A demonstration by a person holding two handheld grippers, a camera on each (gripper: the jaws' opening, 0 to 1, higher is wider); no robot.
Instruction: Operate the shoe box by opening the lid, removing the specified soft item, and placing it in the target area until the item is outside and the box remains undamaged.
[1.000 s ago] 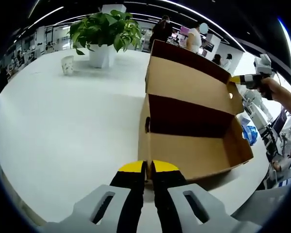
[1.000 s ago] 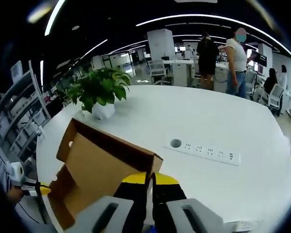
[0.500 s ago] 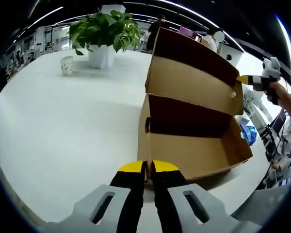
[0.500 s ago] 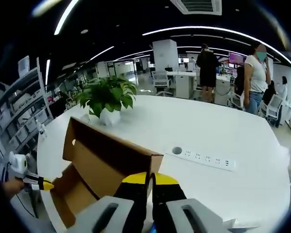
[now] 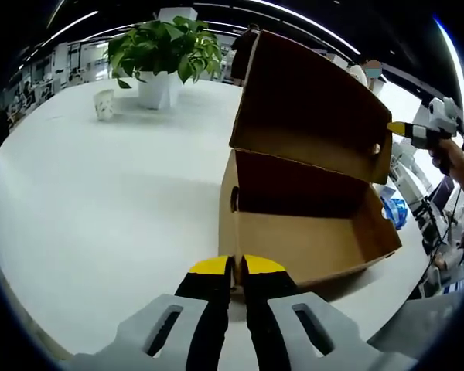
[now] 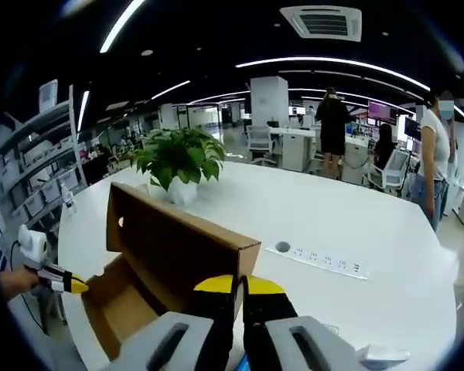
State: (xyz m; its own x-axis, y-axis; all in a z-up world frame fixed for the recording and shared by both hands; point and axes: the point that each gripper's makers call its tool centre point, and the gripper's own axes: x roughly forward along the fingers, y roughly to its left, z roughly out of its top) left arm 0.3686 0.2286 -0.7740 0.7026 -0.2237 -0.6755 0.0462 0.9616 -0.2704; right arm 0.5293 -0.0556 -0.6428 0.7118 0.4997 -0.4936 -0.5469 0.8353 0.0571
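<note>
The cardboard shoe box (image 5: pixel 309 232) sits centre-right in the left gripper view, on the white table (image 5: pixel 100 201), its lid (image 5: pixel 309 108) raised upright. The left gripper (image 5: pixel 237 267) is closed on the box's near wall, steadying it. In the right gripper view the right gripper (image 6: pixel 238 284), at bottom centre, is pinched on the lid's (image 6: pixel 178 247) free edge. The box's visible interior looks bare — the soft item can't be made out. To finish opening cleanly, I'd swing the lid around its hinge line, not pull outward — that spares the cardboard. A potted plant (image 5: pixel 166 50) stands at upper left.
</note>
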